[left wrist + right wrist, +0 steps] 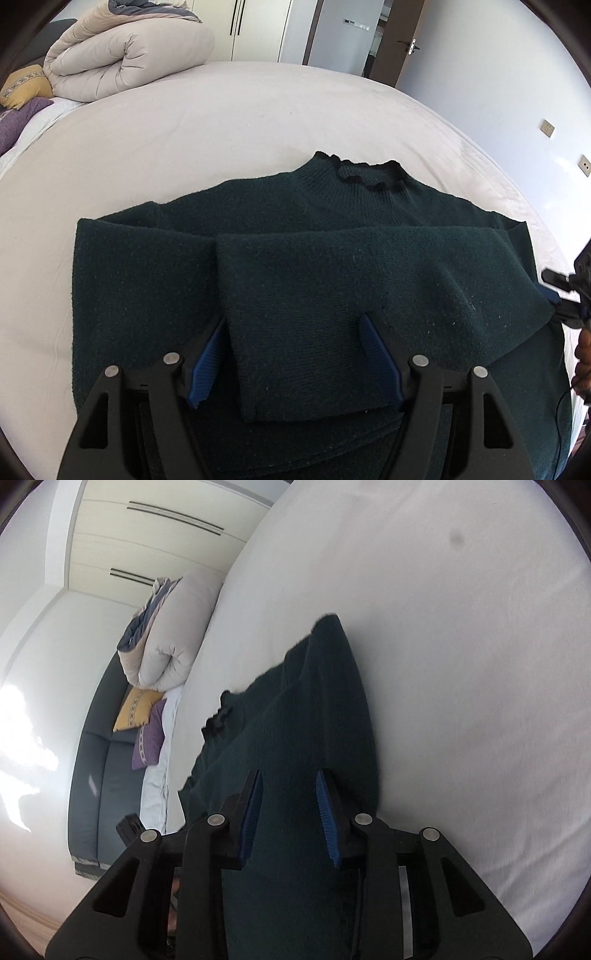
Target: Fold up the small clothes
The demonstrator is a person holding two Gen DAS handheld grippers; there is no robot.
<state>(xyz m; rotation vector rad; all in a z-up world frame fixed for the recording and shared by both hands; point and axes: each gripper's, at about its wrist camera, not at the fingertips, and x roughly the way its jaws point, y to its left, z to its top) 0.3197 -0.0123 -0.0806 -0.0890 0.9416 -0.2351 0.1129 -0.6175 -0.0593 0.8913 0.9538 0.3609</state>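
White bed (pixel 184 129) is carrying the green sweater (pixel 295 221) at lower centre; left hand-held gripper (pixel 291 354) is standing spread, right hand-held gripper (pixel 290 812) is pinching its side, risking dragging the crossed sleeves loose.

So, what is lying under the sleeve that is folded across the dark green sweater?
Under the folded sleeve lies the sweater body, and under that the white bed sheet. The chest part beneath the sleeve is covered.
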